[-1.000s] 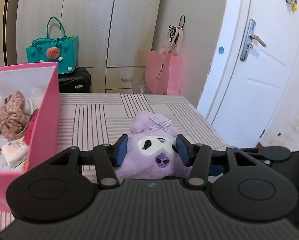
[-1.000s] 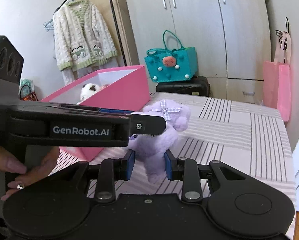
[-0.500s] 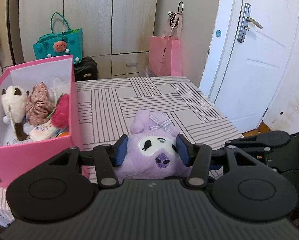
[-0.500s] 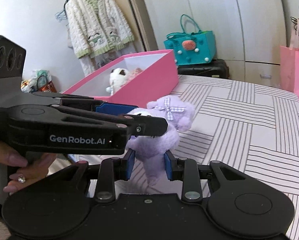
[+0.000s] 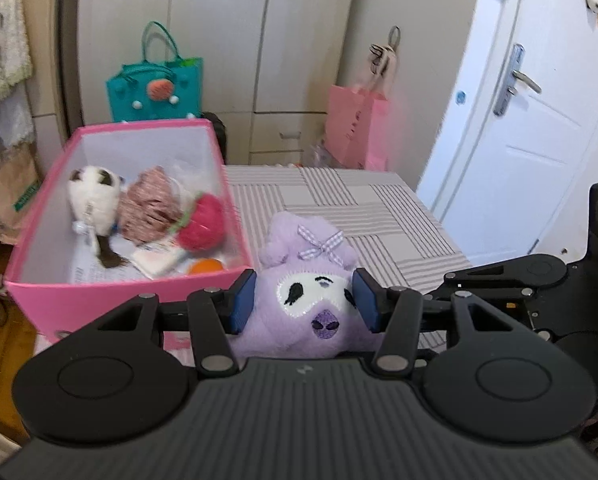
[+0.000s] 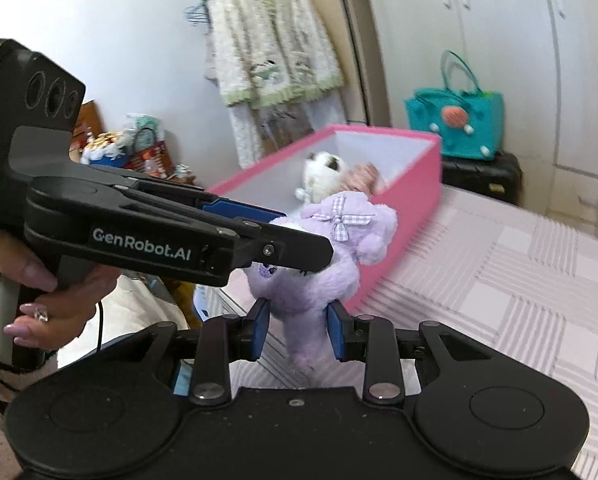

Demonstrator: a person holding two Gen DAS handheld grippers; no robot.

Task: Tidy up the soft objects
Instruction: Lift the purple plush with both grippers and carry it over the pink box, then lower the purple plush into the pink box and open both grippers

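A purple plush toy [image 5: 305, 304] with a checked bow is held in the air by both grippers. My left gripper [image 5: 305, 306] is shut on its head. My right gripper [image 6: 297, 330] is shut on its lower body [image 6: 307, 312]. The toy hangs just in front of the near right corner of an open pink box [image 5: 111, 304], which also shows in the right wrist view [image 6: 403, 208]. The box holds a white and brown plush [image 5: 93, 200], a pink fabric toy [image 5: 151, 210], a red plush [image 5: 203, 222] and other small items.
The box stands on a striped table [image 5: 363, 216]. A teal bag [image 5: 155, 90] on a black case, a pink paper bag [image 5: 357, 128], wardrobes and a white door [image 5: 539, 132] stand behind. A knitted cardigan [image 6: 271, 40] hangs at the left.
Both grippers have lifted the purple plush and carried it left towards the pink box. The box interior now shows more fully from above.
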